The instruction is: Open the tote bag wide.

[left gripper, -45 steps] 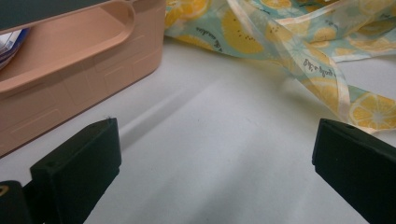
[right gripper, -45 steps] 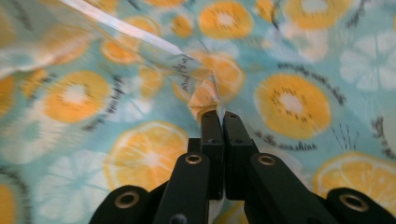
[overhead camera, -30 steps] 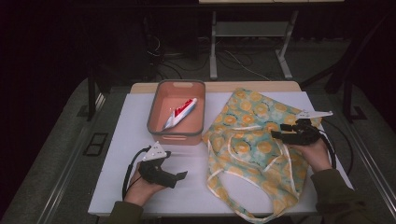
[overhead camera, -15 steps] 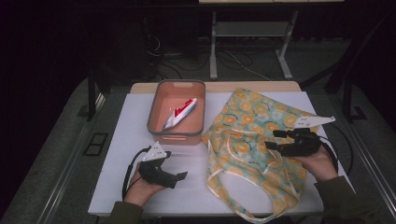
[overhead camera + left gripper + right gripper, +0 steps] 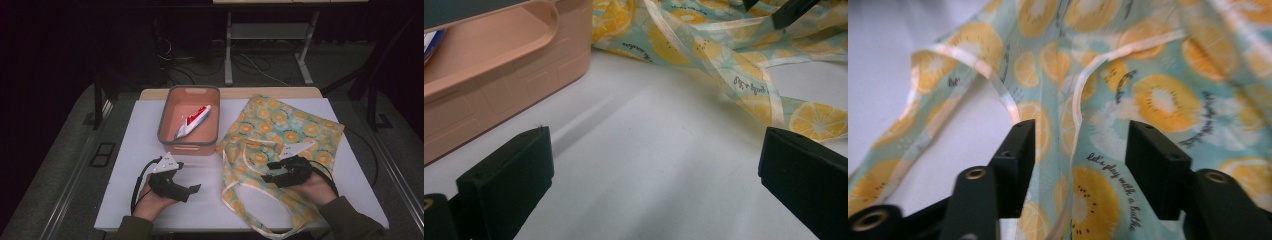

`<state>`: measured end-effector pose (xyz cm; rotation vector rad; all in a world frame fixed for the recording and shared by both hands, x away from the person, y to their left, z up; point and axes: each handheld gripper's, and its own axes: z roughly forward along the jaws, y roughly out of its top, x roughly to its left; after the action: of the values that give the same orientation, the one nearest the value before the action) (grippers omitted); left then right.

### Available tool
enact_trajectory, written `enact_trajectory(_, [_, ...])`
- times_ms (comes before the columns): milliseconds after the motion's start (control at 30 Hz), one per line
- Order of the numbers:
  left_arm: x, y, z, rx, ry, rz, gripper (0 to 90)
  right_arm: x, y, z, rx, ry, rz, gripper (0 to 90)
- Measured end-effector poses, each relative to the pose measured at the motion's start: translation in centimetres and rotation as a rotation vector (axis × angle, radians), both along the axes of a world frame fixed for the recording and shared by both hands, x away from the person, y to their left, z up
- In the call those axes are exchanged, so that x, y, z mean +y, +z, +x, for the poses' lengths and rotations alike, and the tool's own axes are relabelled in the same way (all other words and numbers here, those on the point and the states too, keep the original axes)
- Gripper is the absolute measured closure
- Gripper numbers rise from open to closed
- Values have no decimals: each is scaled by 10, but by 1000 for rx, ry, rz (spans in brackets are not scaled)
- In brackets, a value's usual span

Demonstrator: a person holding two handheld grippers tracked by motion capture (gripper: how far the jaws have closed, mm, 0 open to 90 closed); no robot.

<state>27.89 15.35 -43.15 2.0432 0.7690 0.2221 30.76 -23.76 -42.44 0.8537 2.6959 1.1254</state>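
1. The right gripper [image 5: 270, 176] hangs over the fruit-print tote bag [image 5: 280, 132], which lies flat on the white table [image 5: 135, 135] just right of the pink bin [image 5: 189, 120]. Its jaws have just been closing, half-spread astride the bag's open rim and not yet pinching — probably lining up to grab the edge.
2. The left gripper [image 5: 192, 191] rests spread wide on bare tabletop — apparently waiting.
3. A red-and-white tube [image 5: 191, 121] lies in the bin, likely bound for the bag.

Cursive print on fruit-pattern tote bag [image 5: 1148, 100], right gripper view: "let's play with a bubble", last word uncertain. Same script on bag strap [image 5: 749, 87] in left gripper view, too blurred to read.
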Motion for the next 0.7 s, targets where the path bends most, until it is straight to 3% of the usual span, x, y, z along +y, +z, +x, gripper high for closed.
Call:
enact_trajectory(167, [-1, 0, 0, -1, -2, 2, 0, 7, -13, 2, 18, 33, -76, 562])
enact_trajectory(267, [-1, 0, 0, 0, -2, 1, 0, 6, -17, 2, 17, 44, -96, 654])
enact_trajectory(433, [-1, 0, 0, 1, -4, 3, 2, 6, -17, 2, 38, 86, -85, 878])
enact_trajectory(700, [-1, 0, 0, -1, -7, -1, 2, 10, -13, -4, 92, 128, -6, 894])
